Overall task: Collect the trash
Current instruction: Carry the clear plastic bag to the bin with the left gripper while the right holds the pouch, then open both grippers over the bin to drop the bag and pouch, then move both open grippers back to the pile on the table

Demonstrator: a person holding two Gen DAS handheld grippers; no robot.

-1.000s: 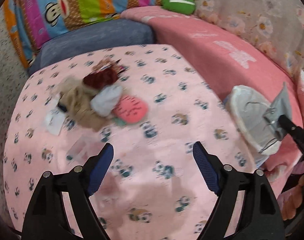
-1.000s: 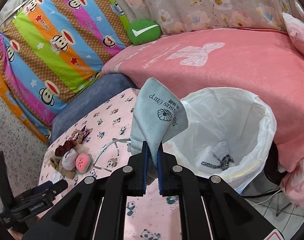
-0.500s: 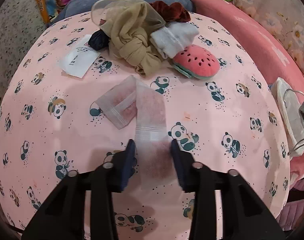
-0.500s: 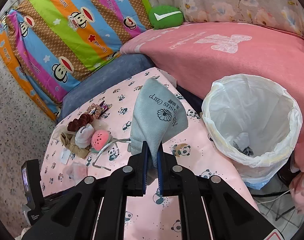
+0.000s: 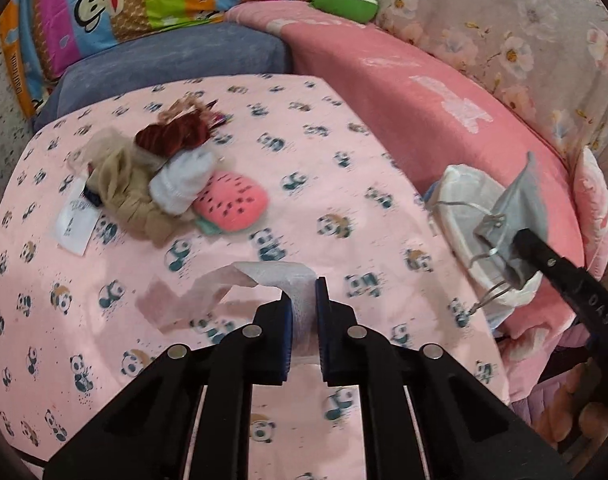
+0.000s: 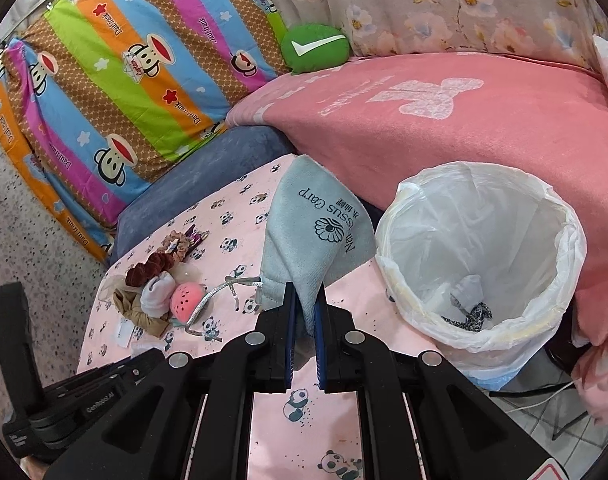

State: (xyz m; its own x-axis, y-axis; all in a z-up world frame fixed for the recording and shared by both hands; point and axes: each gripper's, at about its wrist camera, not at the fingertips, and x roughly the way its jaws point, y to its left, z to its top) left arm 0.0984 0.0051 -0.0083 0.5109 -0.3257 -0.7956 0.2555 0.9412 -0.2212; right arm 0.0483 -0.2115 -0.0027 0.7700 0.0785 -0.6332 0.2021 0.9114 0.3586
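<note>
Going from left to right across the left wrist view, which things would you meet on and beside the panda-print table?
White paper slip → beige cloth bundle → watermelon pouch → translucent wrapper held in the left gripper → white-lined bin → grey drawstring bag.

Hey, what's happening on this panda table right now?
Trash is being collected with two handheld grippers. The left gripper is shut on a translucent wrapper whose far end trails on the panda tablecloth. The right gripper holds a grey drawstring pouch up beside the lined trash bin, which already contains some scraps.
</note>
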